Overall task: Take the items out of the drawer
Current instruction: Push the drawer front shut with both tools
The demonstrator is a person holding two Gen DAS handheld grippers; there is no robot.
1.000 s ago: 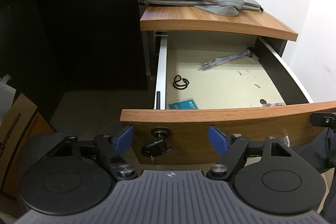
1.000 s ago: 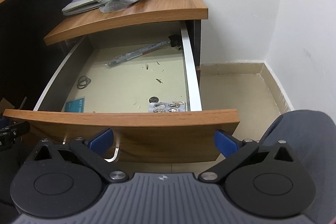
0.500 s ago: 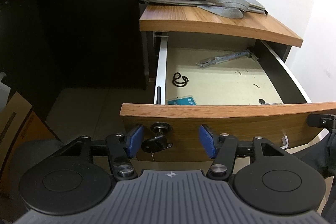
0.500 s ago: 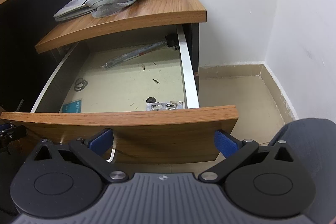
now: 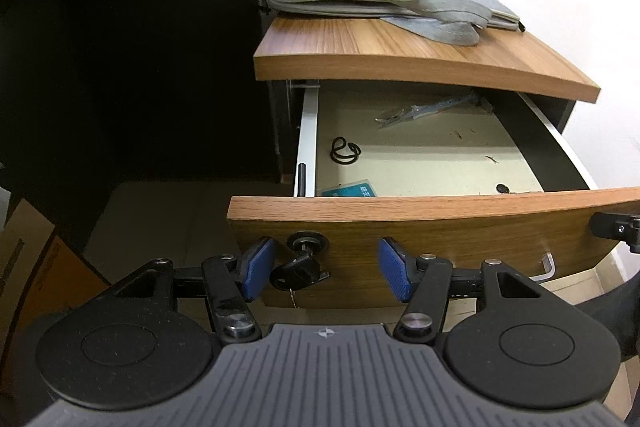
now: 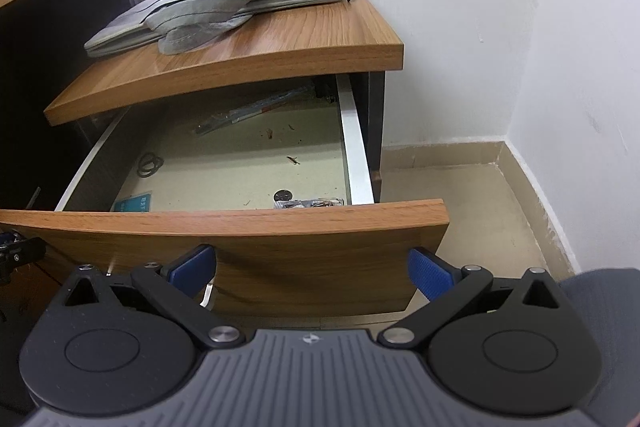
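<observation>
The open drawer [image 6: 224, 163] holds black rings [image 5: 345, 151], a teal card [image 5: 348, 191], a coin [image 6: 283, 195] and a blister pack [image 6: 310, 203], its wooden front [image 5: 420, 227] standing between them and both grippers. The left gripper [image 5: 327, 269], narrower than a second ago, straddles the keyed lock [image 5: 308, 241] gripping nothing; the right gripper [image 6: 312, 267] gapes wide and empty, and both views show the drawer from lower and farther back than before.

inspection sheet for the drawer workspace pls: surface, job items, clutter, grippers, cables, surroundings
Surface: drawer pulled open, pale floor with small debris.
Job's things: black rings, teal card, blister pack, coin, long wrapped item at the back.
Clutter: grey sleeve bag on the cabinet top.
Grippers: left gripper open before the lock and keys, holding nothing; right gripper open, empty.
Cables: nothing seen.
Surroundings: white wall corner, tiled floor, cardboard box.
</observation>
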